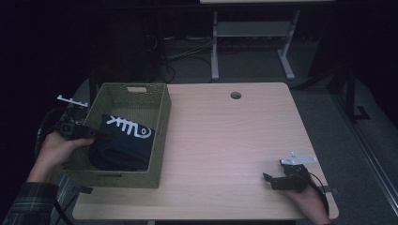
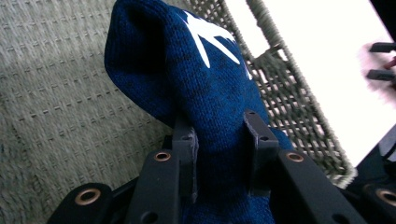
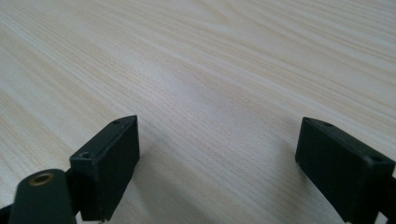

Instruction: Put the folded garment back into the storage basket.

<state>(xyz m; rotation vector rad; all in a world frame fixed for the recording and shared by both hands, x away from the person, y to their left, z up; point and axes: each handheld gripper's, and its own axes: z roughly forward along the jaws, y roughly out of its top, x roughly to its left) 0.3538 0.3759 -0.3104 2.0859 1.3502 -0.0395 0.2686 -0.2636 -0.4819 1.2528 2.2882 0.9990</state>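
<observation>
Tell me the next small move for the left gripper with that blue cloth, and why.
Probably open the jaws and let go. The left gripper is clamped on the dark blue knit cloth, which already sits inside the woven basket, most of it on the bottom. The right gripper rests open on the table, away from it.

The high view is looking dim, its room sinking into near black around the lit table (image 1: 234,140). In the left gripper view the tabletop is glaring out to white, while the near fingers (image 2: 184,149) are blurring softly.
</observation>
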